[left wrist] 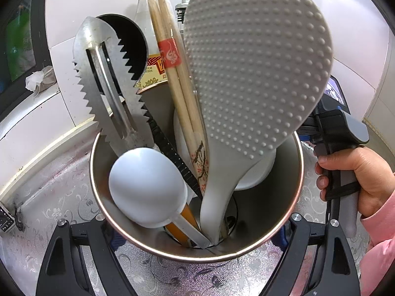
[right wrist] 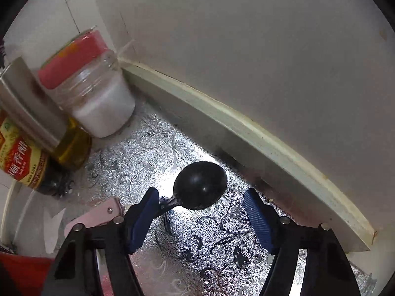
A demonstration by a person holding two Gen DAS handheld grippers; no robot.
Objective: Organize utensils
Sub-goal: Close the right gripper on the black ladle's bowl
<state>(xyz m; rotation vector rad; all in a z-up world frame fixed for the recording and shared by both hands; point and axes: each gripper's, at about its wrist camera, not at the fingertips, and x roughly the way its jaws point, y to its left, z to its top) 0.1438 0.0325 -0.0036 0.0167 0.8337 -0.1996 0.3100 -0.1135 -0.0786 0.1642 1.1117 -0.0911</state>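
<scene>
Left wrist view. The left gripper (left wrist: pixel 197 222) straddles a steel utensil holder (left wrist: pixel 300 172) standing on the patterned silver countertop (left wrist: pixel 61 197). Its jaws are drawn in as far as the holder allows, with the pads against the outer wall on both sides, so it has hold of the holder. Contents, left to right:
- a serrated steel tool (left wrist: pixel 103 86) leaning on the left rim
- a white spoon (left wrist: pixel 145 187), bowl up
- wrapped chopsticks (left wrist: pixel 172 74)
- a grey dimpled rice paddle (left wrist: pixel 256 69), handle down

At the right edge, the right hand (left wrist: pixel 358 180) grips a grey and black handle. This view does not show that tool's fingertips.

Right wrist view. This view alone shows them. At left stand a dark labelled bottle (right wrist: pixel 22 162), an oil bottle (right wrist: pixel 74 148) and a red-lidded jar (right wrist: pixel 98 98). The right gripper (right wrist: pixel 201 193) points down at the counter with its jaws partly open and clamped on nothing. A black spoon (right wrist: pixel 200 187) lies flat on the counter between them. Its neck is at the left pad, though contact cannot be confirmed, and the right pad stands clear. A cream ledge (right wrist: pixel 246 133) runs along the wall behind it. The holder's interior is not visible here.
</scene>
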